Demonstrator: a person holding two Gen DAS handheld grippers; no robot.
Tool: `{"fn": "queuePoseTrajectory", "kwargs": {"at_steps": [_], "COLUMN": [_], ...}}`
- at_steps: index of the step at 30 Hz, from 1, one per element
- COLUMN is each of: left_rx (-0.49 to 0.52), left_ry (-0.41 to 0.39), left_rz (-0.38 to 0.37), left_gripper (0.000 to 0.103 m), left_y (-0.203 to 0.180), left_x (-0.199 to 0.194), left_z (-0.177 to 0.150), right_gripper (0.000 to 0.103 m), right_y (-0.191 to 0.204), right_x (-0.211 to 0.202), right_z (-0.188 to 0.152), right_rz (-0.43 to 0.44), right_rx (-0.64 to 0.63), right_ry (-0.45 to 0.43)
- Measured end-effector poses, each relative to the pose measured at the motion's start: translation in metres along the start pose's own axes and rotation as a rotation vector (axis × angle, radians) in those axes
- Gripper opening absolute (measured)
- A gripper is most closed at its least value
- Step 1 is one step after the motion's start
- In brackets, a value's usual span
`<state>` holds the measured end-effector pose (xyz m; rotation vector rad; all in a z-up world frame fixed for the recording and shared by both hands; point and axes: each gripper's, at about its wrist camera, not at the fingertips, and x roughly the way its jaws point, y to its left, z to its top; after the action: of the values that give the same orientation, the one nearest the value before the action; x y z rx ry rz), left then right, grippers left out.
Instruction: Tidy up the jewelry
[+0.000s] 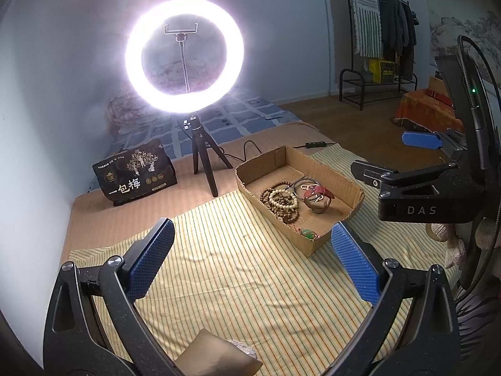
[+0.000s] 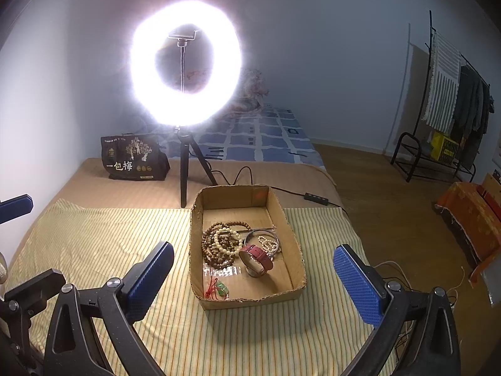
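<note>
Left tongs [image 1: 252,263] agape; ring light [image 2: 184,72] (glaring) behind box [image 2: 297,250].

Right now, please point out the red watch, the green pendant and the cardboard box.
red watch [image 2: 256,255], right wrist view, on its red strap.
green pendant [image 2: 222,289], right wrist view, on the green stone.
cardboard box [image 2: 250,302], right wrist view, on its near wall.

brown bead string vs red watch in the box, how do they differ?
The brown bead string is a loose heap of small wooden beads; the red watch is one flat strap with a round case. The beads lie flat; the watch stands curled in a loop. The beads spread wider. Both sit inside the cardboard box.
</note>
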<state>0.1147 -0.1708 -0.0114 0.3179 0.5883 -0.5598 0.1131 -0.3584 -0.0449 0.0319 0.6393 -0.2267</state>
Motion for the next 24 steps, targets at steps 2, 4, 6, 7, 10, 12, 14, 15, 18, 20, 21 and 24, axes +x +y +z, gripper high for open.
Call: {"fn": "queuePoseTrajectory", "kwargs": {"at_steps": [2,4,6,7,10,12,14,15,18,20,21,24], "left_rx": [-0.001,-0.001,0.001,0.001,0.0,-0.001,-0.001,-0.001,-0.005,-0.008,-0.011,-0.019], "left_ry": [0.0,-0.001,-0.002,-0.004,-0.006,-0.005,-0.006,-0.006,-0.007,-0.008,-0.008,-0.008], "left_rz": [0.0,-0.001,0.001,0.002,0.001,0.001,0.003,0.003,0.0,-0.001,-0.001,-0.002], "left_gripper": [0.102,0.102,0.102,0.102,0.102,0.102,0.102,0.102,0.102,0.102,0.102,0.102], "left_y": [-0.0001,-0.0003,-0.0003,-0.001,-0.0018,-0.0015,-0.0014,-0.0014,-0.001,-0.0004,-0.0002,0.0012], "left_x": [-0.0001,-0.0002,-0.0004,-0.0009,-0.0015,-0.0017,-0.0025,-0.0026,-0.0033,-0.0043,-0.0047,-0.0056], "left_z": [0.0002,0.0003,0.0003,0.0009,0.0022,0.0027,0.003,0.0032,0.0035,0.0043,0.0051,0.0061], "right_gripper": [0.103,0.103,0.103,0.103,0.103,0.103,0.103,0.103,0.103,0.103,0.103,0.103], "right_y": [0.0011,0.0007,0.0008,0.0008,0.0012,0.0015,0.0012,0.0011,0.0012,0.0017,0.0018,0.0018], "right_x": [0.0011,0.0017,0.0014,0.0016,0.002,0.002,0.0025,0.0029,0.0029,0.0032,0.0033,0.0038], "right_z": [0.0006,0.0006,0.0,0.0,0.0002,0.0003,0.0001,0.0001,-0.0002,-0.0003,-0.0002,-0.0006], "right_rz": [-0.001,-0.001,-0.003,-0.003,-0.004,-0.005,-0.006,-0.006,-0.006,-0.007,-0.008,-0.007], "right_rx": [-0.002,-0.003,-0.003,-0.003,-0.003,-0.005,-0.008,-0.008,-0.009,-0.009,-0.01,-0.011], "right_ry": [0.002,0.004,0.004,0.004,0.007,0.004,0.004,0.004,0.006,0.006,0.006,0.007]}}
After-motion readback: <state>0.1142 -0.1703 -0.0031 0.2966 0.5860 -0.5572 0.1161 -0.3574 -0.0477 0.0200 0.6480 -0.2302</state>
